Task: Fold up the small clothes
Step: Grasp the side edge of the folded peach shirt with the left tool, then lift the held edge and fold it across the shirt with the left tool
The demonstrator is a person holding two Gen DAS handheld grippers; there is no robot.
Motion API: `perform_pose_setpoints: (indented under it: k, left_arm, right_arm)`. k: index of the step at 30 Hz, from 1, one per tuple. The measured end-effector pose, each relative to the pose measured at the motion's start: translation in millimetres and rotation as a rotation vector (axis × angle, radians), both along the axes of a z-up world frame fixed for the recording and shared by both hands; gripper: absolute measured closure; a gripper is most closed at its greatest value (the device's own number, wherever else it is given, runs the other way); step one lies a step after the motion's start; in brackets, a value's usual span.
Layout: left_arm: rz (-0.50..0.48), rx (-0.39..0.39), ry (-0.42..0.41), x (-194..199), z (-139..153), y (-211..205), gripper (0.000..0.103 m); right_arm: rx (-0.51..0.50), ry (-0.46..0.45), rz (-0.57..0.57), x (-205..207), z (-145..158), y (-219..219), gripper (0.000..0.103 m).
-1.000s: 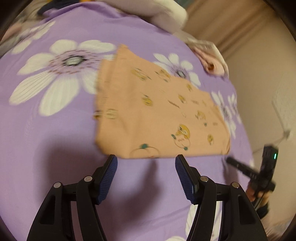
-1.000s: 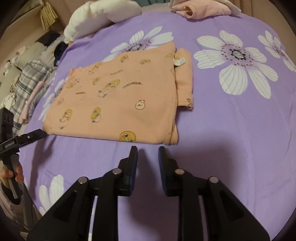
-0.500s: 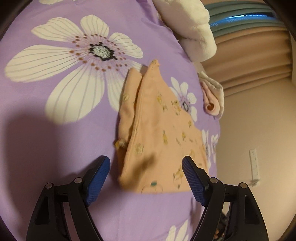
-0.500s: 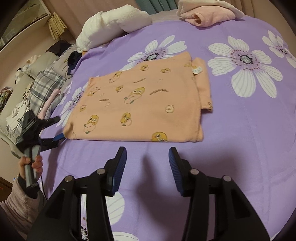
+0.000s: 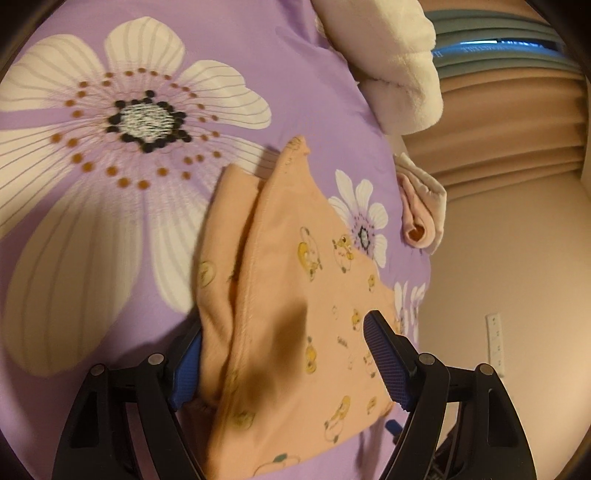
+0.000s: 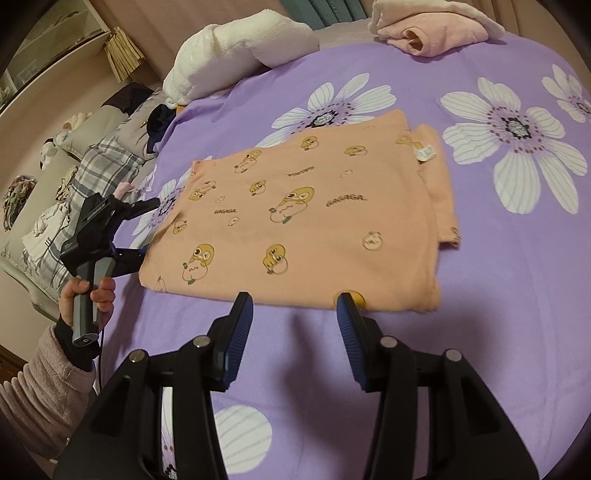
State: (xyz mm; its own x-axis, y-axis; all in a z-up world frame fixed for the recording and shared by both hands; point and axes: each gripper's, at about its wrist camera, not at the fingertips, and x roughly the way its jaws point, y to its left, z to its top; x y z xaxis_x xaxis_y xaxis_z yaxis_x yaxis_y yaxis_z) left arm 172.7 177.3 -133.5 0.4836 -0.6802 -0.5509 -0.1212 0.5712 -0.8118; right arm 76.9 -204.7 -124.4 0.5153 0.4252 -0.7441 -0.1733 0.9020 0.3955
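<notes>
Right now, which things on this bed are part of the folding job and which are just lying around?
Part of the job:
- peach cartoon-print cotton garment
- left gripper, open around its edge
- right gripper, open at its near edge

Lying about:
- white fluffy blanket
- pink rolled clothes
- grey plaid fabric
- purple flowered bedsheet

The folded garment [image 6: 310,221] is peach-orange, printed with yellow cartoon ducks, paler cream ones and small dark "GAGAGA" lettering, and carries a white label [image 6: 425,152]. The bedsheet [image 6: 517,295] is lilac purple with big white striped-petal flowers whose centres are ringed with dark and brown dots. The left gripper [image 5: 291,365] and right gripper [image 6: 295,332] are black with blue textured pads [image 6: 347,332]. A fluffy white blanket [image 6: 236,51], a pale pink folded garment [image 6: 432,33] and a grey-and-white plaid cloth [image 6: 99,166] lie around.
</notes>
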Motion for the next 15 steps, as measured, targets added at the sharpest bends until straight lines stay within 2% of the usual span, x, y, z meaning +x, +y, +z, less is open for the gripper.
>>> perform_pose_setpoints:
  k: [4, 7, 9, 11, 13, 15]
  left_arm:
    - [-0.060, 0.031, -0.012, 4, 5, -15, 0.025]
    - [-0.100, 0.092, -0.014, 2, 9, -26, 0.044]
    - [-0.118, 0.115, -0.015, 0, 11, -29, 0.071]
    - [-0.119, 0.142, -0.012, 1, 15, -29, 0.085]
    - [-0.114, 0.165, -0.017, 0, 20, -29, 0.087]
    - [-0.113, 0.183, -0.034, -1, 26, -30, 0.091]
  right_arm:
    - [0.008, -0.009, 0.013, 15, 0, 10, 0.055]
    - [0.009, -0.017, 0.015, 31, 1, 20, 0.055]
    - [0.004, -0.023, 0.022, 44, 2, 28, 0.055]
    - [-0.023, -0.028, 0.031, 59, 3, 39, 0.055]
    - [-0.040, -0.029, 0.039, 78, 4, 51, 0.062]
    - [-0.041, -0.020, 0.037, 95, 2, 60, 0.074]
